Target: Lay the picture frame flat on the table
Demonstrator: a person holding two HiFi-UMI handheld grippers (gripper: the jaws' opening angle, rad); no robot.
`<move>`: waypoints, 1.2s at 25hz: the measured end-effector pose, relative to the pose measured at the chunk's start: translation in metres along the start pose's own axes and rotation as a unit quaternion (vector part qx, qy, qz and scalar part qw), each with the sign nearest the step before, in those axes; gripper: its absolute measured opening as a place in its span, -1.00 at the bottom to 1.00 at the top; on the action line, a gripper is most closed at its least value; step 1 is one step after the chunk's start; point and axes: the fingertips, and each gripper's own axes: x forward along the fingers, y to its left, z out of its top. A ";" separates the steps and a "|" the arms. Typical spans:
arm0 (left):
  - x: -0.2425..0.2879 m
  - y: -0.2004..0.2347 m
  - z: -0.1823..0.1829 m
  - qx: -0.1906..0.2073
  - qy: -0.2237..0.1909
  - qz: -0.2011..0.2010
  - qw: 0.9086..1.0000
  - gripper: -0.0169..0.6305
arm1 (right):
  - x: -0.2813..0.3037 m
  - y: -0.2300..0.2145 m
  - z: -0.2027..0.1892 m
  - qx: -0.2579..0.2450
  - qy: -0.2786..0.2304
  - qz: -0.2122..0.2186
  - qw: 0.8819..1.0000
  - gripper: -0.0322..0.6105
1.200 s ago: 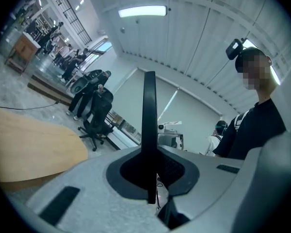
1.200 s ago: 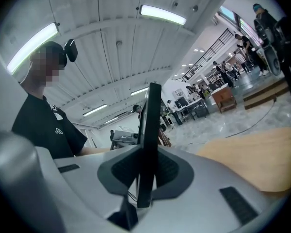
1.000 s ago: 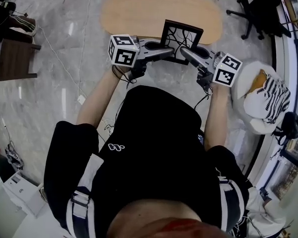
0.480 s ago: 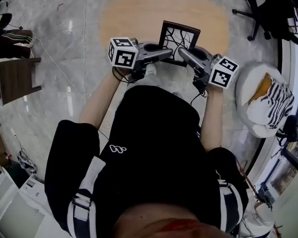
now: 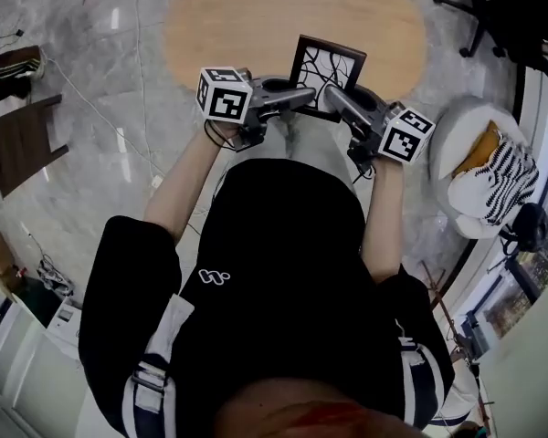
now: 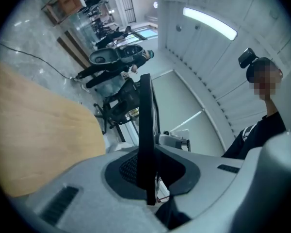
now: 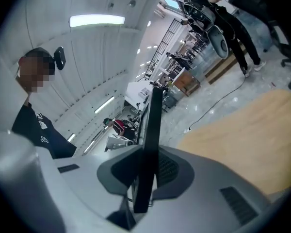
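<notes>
The picture frame [image 5: 326, 74], black with a white branching-line print, stands upright and a little tilted above the near edge of the oval wooden table [image 5: 256, 21]. My left gripper [image 5: 303, 99] is shut on its lower left edge and my right gripper [image 5: 334, 96] on its lower right edge. In the left gripper view the frame [image 6: 145, 125] shows edge-on as a dark bar clamped between the pads of the gripper [image 6: 146, 171]. The right gripper view shows the same frame [image 7: 153, 123] edge-on, pinched in the gripper [image 7: 144, 174], with the table [image 7: 242, 135] to the right.
A black office chair [image 5: 507, 12] stands at the far right of the table. A white seat with striped cloth [image 5: 489, 167] sits to the right. A dark wooden stool [image 5: 18, 140] is on the left, and cables run over the marble floor [image 5: 119, 108].
Both grippers stay clamped on the frame. They have carried it slightly forward, so more of the table shows around it; the frame remains upright.
</notes>
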 end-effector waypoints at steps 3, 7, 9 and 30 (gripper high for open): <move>0.008 0.013 -0.010 -0.034 -0.013 0.019 0.999 -0.84 | -0.002 -0.016 -0.009 0.017 0.019 0.003 1.000 -0.74; 0.029 0.058 0.008 -0.080 -0.013 0.034 0.996 -0.83 | 0.007 -0.067 0.006 0.047 0.039 -0.003 0.998 -0.73; 0.038 0.083 0.006 -0.093 -0.013 0.036 0.995 -0.83 | 0.009 -0.095 0.002 0.079 0.030 -0.001 0.996 -0.73; 0.052 0.276 -0.075 -0.128 -0.006 0.085 0.988 -0.66 | 0.058 -0.262 -0.102 0.164 0.027 -0.005 0.986 -0.79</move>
